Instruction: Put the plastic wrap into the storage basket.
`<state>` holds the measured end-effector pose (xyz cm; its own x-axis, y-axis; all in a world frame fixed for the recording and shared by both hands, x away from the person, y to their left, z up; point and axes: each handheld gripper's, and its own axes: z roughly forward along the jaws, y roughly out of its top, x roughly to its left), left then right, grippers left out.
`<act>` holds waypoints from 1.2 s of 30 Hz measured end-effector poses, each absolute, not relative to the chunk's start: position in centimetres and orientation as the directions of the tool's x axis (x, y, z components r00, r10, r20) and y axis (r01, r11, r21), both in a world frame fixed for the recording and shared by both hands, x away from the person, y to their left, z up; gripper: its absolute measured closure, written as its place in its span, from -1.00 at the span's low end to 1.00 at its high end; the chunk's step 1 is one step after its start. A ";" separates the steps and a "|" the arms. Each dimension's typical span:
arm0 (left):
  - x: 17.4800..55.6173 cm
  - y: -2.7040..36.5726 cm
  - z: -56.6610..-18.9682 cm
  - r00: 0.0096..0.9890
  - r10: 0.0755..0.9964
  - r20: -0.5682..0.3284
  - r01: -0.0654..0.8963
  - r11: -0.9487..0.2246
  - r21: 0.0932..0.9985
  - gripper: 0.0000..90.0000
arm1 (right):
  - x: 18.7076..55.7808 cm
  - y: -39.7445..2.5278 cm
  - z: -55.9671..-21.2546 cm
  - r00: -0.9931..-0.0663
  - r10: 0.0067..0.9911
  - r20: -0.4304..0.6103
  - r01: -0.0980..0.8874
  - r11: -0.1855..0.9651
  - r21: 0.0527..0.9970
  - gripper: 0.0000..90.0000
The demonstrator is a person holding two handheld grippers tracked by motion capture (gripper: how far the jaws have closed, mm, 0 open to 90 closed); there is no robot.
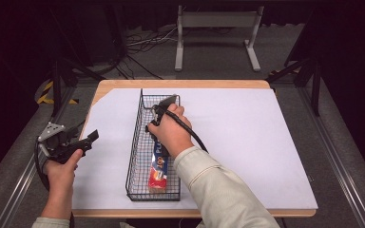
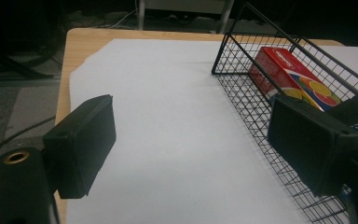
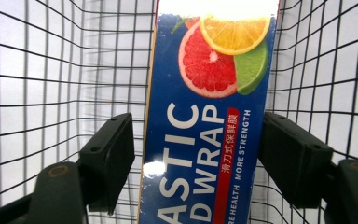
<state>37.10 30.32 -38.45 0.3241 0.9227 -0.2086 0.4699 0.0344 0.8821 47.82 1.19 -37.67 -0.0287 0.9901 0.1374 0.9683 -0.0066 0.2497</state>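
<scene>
**Plastic wrap box: grip not closed, snag risk in basket**

Plastic wrap box (image 1: 159, 167) lies lengthwise in the wire basket (image 1: 134, 142), red end toward the person, on the white sheet (image 1: 237, 142) over the table (image 1: 180, 84).

L to R:

- Left gripper (image 1: 78, 142) is held off the table's left edge, well apart from the basket. Jaws wide open, nothing btwn them per left gripper view. Basket wall (image 2: 251, 98) is close to its right-hand jaw in that view, so a careless swing in could knock the basket and shift the box.
- Basket is narrow, box takes up much of the width. Little room beside the box for pads, so I'd expect a pad (image 3: 109, 156) to catch the mesh on the way down or out.
- Right gripper (image 3: 200, 158) is inside the basket, jaws open and straddling the box. Right pad looks just at the box edge, left pad has a gap. No hold yet, as far as I can tell.

Risks, my read:
- Uneven closing pushes the box sideways into the wire before it clamps.
- Box is long; hold is near one end, so it'd likely droop and hook the rim.
- Glossy carton could slip or crush.
</scene>
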 end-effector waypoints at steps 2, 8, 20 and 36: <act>37.1 30.3 -38.4 0.325 0.922 -0.208 0.470 0.033 0.882 -0.64 | 47.8 1.1 -37.4 -0.040 0.989 0.140 0.965 0.002 0.261 -0.38; 37.1 30.5 -38.6 0.319 0.924 -0.210 0.473 0.037 0.880 -0.64 | 47.8 1.0 -37.0 -0.055 0.987 0.151 0.955 0.008 0.296 -0.38; 37.2 30.3 -38.6 0.325 0.923 -0.207 0.474 0.031 0.880 -0.64 | 47.6 0.2 -35.7 -0.118 0.978 0.174 0.915 0.039 0.401 -0.39; 37.7 29.9 -38.7 0.332 0.920 -0.209 0.476 0.028 0.879 -0.64 | 45.9 -1.5 -33.4 -0.348 0.920 0.182 0.763 0.165 0.625 -0.38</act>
